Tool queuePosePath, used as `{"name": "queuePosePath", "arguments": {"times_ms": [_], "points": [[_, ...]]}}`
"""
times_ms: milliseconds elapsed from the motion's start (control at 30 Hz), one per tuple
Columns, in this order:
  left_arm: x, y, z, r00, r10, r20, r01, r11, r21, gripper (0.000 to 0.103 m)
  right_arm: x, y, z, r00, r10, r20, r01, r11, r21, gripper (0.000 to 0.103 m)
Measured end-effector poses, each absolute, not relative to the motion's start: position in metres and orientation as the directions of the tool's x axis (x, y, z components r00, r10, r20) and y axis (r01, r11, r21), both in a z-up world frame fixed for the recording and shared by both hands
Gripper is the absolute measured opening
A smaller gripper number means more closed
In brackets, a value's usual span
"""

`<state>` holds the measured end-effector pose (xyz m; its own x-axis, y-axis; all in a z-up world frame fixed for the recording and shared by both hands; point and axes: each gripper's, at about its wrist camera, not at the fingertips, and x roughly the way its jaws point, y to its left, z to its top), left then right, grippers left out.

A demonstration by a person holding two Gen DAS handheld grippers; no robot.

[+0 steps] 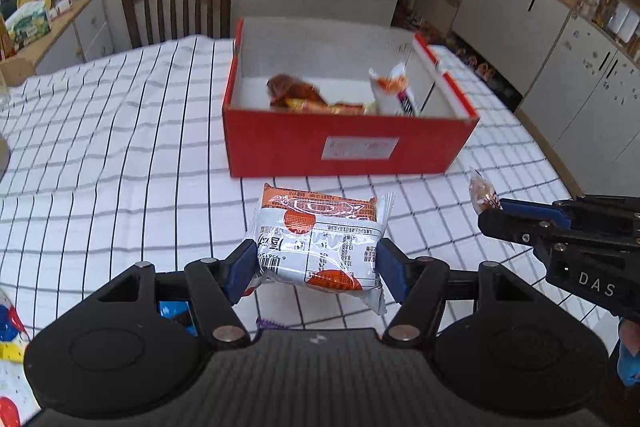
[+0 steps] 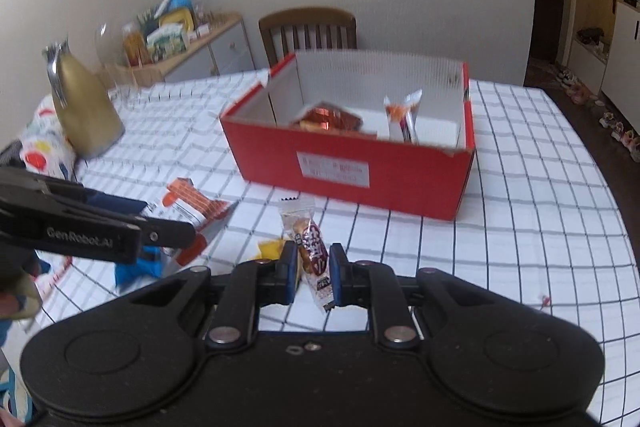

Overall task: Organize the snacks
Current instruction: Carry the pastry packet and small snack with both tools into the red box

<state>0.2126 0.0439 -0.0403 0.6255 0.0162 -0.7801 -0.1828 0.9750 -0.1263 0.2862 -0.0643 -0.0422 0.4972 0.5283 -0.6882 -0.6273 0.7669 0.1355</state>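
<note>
Two snacks are already seen inside the red box (image 1: pixel 348 143): a brown-red packet (image 1: pixel 298 93) lying on its floor and a white-and-orange packet (image 1: pixel 394 89) standing against the right inner wall, so a part of the sorting can be judged as done. Two more snacks are carried at this moment. A white and orange wrapped cake (image 1: pixel 320 243) is gripped by the jaws of the left gripper (image 1: pixel 318 267), which are closed on its two sides, and it is held clear above the checked cloth of the worktop (image 1: pixel 120 147), in front of the box. A small brown sweet in a clear wrapper (image 2: pixel 314 255) is pinched by the nearly closed jaws of the right gripper (image 2: pixel 314 273), also in front of the box and not yet over it. Both items remain to be brought over the open top and released. More things are left near the front edge: a yellow packet (image 2: pixel 270 249) and a blue packet (image 2: pixel 140 269) are partly visible, and what else lies there cannot be told. The task is judged as about halfway.
</note>
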Motion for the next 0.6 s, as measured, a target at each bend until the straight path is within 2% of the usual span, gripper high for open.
{"name": "queuePosePath", "arguments": {"times_ms": [600], "points": [[0.272, 0.047, 0.022, 0.729, 0.060, -0.682, -0.162, 0.983, -0.087, 0.065, 0.332, -0.046, 0.025, 0.590, 0.574, -0.568, -0.638, 0.763, 0.109, 0.014]]}}
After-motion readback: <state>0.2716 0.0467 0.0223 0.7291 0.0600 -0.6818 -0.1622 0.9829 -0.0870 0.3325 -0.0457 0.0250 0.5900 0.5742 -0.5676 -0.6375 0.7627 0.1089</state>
